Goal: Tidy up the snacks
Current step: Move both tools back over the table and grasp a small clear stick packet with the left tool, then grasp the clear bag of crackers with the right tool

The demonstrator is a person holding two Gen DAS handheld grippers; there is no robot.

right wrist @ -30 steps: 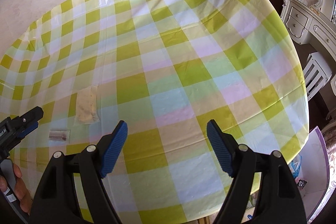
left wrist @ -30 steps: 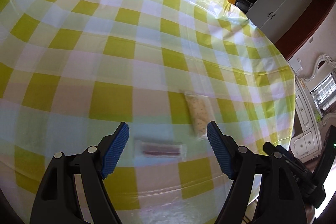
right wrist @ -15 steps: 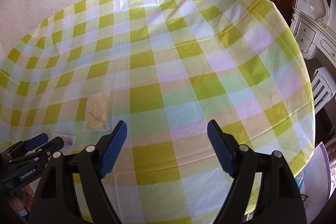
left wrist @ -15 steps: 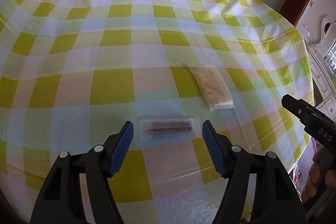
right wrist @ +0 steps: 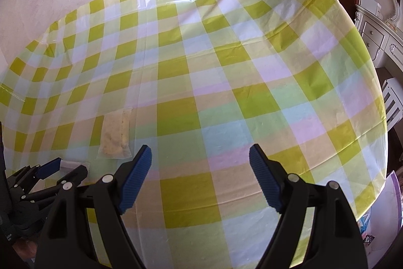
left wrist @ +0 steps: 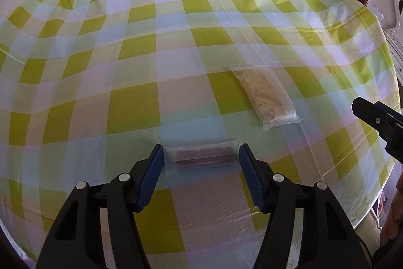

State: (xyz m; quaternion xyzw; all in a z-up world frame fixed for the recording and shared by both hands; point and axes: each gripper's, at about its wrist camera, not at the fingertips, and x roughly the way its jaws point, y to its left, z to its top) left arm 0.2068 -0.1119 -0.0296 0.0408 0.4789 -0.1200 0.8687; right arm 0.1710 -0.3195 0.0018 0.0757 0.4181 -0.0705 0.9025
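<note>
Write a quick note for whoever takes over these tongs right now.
Left tongs: closing around the red snack bar lying on the checked tablecloth; pads at the wrapper's ends, no firm grip yet.
Right tongs: open, empty, over bare cloth.
Pale snack pack: flat on the cloth, beyond and right of the bar.
Done: nothing visibly sorted.
Left: finish the grasp, then both snacks.

Left hand-held gripper (left wrist: 200, 155) lowered, jaws closing around red snack bar (left wrist: 202, 158), pale packet (left wrist: 267, 96) nearer
</note>
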